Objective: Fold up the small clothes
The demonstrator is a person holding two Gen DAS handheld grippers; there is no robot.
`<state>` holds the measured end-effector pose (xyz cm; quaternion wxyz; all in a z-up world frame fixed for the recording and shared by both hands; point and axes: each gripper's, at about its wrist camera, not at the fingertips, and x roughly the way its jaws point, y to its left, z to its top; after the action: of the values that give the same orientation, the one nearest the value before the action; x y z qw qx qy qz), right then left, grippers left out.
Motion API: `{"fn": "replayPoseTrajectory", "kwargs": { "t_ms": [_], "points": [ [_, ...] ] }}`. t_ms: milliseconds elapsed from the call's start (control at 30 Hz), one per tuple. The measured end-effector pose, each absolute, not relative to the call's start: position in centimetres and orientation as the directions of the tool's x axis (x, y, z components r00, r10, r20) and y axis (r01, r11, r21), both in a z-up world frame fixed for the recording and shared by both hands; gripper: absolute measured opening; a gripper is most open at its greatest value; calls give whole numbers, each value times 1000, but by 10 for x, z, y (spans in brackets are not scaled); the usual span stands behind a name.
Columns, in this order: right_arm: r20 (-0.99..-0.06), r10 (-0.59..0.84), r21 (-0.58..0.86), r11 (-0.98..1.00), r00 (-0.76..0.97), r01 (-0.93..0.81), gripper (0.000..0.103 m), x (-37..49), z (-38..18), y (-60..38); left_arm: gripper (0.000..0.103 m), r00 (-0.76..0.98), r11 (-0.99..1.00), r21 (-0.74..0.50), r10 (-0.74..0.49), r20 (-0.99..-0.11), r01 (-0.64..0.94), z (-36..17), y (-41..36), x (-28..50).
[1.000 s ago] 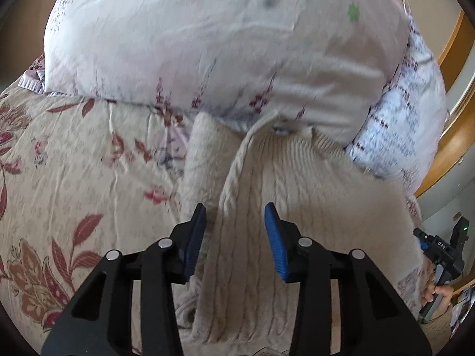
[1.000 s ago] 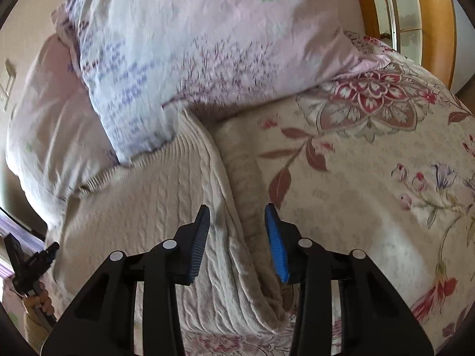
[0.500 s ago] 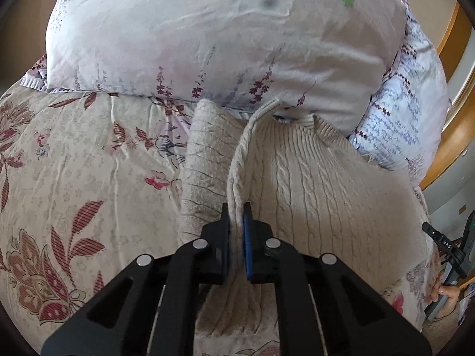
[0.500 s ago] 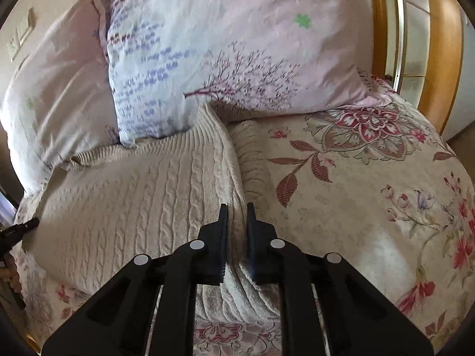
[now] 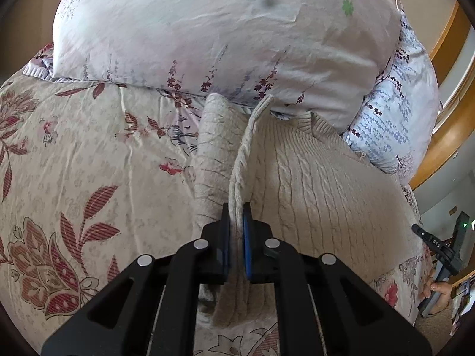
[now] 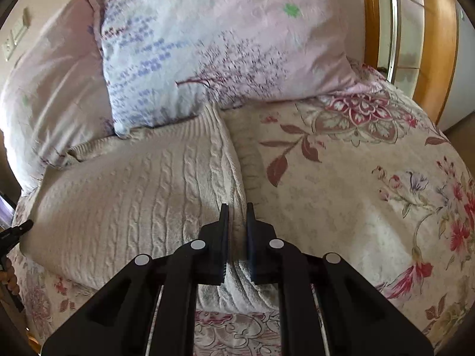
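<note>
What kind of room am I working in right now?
Most likely a bedroom: the cable-knit sweater lies on a bed with a floral bedspread, two pillows at its head, and a wooden headboard behind.

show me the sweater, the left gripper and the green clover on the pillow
sweater (image 5: pixel 326 184), left wrist view, cable-knit front panel
left gripper (image 5: pixel 236 218), left wrist view, between its fingertips
green clover (image 6: pixel 292 9), right wrist view, its middle

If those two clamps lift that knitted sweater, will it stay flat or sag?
The cream sweater will probably sag: its pinched edge already buckles between the left gripper fingers. Its thick cable knit probably won't slip from the right gripper.
</note>
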<state>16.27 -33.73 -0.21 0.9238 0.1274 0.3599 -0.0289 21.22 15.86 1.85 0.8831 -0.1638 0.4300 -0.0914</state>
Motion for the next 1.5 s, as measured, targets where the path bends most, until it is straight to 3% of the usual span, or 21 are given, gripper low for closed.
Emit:
{"fn": "replayPoseTrajectory", "kwargs": {
  "t_ms": [267,333,467,667,900,1100,1267,1300,1367,1500],
  "points": [
    [-694,7,172,973,720,156,12,172,-6,-333,10,612,927,-375,-301,-732,7,13,156,212],
    [-685,17,185,971,728,152,19,167,1,-334,11,620,923,-385,-308,-722,10,17,157,208],
    [-604,9,158,981,797,109,37,147,21,-324,30,690,938,-343,-282,-666,52,39,153,193],
    [-628,88,119,993,773,-16,37,152,21,-294,40,703,964,-210,-263,-661,164,50,119,185],
    [-722,76,98,995,688,-6,42,165,-6,-288,40,620,970,-178,-242,-746,165,22,113,192],
    [-722,62,70,997,689,-17,43,159,-12,-284,40,614,968,-188,-249,-749,164,15,112,188],
    [-729,80,94,995,679,-16,47,162,-11,-287,44,626,933,-342,-332,-705,110,30,139,190],
    [-731,105,126,992,675,-18,56,163,-10,-288,49,628,923,-376,-343,-698,86,32,148,193],
    [-727,151,182,983,670,-23,63,165,-6,-288,54,627,909,-416,-340,-700,29,34,165,204],
    [-706,166,192,981,689,-40,63,168,4,-280,58,580,854,-520,-413,-702,-22,26,181,225]
  ]
}}
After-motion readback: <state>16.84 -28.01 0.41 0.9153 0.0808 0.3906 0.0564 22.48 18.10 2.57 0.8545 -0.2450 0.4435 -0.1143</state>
